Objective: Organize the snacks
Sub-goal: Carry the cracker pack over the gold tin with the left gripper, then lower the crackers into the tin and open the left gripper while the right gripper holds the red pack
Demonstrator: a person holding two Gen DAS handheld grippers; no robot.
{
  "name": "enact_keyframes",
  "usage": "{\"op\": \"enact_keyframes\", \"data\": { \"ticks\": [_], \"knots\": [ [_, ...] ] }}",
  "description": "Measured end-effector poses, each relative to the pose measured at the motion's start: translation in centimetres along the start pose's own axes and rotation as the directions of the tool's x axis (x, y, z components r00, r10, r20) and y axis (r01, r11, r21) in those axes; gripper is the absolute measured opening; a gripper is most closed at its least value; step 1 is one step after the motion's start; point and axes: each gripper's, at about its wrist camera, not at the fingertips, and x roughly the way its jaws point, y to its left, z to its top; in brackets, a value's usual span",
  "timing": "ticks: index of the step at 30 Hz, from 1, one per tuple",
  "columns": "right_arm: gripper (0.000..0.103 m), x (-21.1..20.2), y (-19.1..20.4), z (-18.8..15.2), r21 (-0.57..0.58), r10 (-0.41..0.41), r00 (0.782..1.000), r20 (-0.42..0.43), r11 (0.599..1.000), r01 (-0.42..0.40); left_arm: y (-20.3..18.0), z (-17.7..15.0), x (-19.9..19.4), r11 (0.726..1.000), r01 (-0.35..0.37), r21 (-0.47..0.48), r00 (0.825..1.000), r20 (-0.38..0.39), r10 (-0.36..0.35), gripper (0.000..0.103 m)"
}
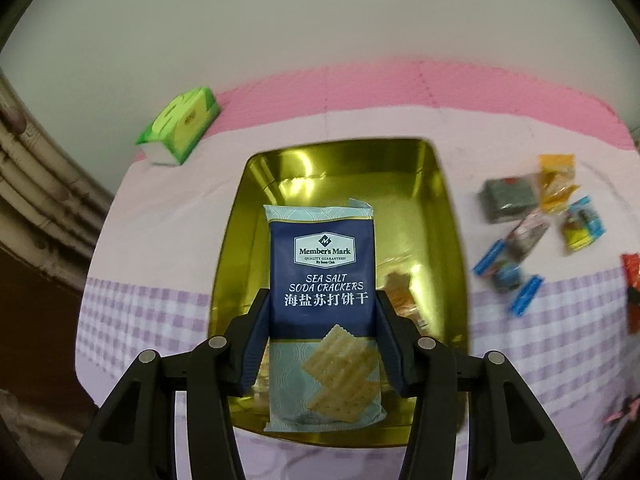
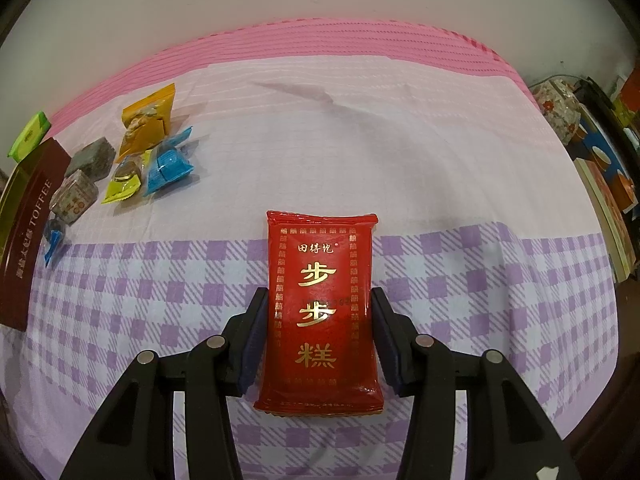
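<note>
Partway through, by the look of it. Left gripper [image 1: 324,320] clamped on a blue-and-pale plastic packet of sea salt soda crackers [image 1: 323,280], held above the shiny gold rectangular tin [image 1: 440,208]; one small wrapped snack [image 1: 404,300] apparently already inside, too blurred to name. Right gripper [image 2: 320,340] closed on a glossy red cake packet with gold lettering [image 2: 320,304], over the lilac checked cloth [image 2: 500,280], not yet at the tin. Still loose on the cloth: an orange sachet [image 2: 146,124], blue-wrapped sweets [image 2: 170,162], grey cube-shaped packs [image 2: 90,160]. Most of the sorting probably left.
</note>
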Motion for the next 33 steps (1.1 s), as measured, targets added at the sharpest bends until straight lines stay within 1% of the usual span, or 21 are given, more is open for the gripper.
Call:
{"op": "enact_keyframes", "data": {
  "ticks": [4, 9, 22, 33],
  "knots": [
    [0.046, 0.1, 0.2, 0.1, 0.019, -0.011, 1.0, -0.004, 1.0, 0.011, 1.0, -0.7, 1.3, 0.999, -0.036, 0.015, 0.999, -0.02, 0.036, 0.05],
    [0.046, 0.2, 0.4, 0.3, 0.041, -0.023, 1.0, -0.013, 0.999, 0.024, 1.9, -1.1, 2.3, 0.998, -0.06, 0.022, 0.998, -0.033, 0.06, 0.05],
    [0.048, 0.4, 0.5, 0.5, 0.067, -0.036, 0.999, -0.024, 0.997, 0.038, 2.9, -2.1, 4.0, 0.996, -0.076, 0.051, 0.994, -0.07, 0.08, 0.05],
    [0.048, 0.6, 0.5, 0.7, 0.09, -0.058, 0.998, -0.033, 0.994, 0.061, 2.6, -2.6, 4.7, 0.995, -0.071, 0.068, 0.994, -0.075, 0.076, 0.051]
  ]
}}
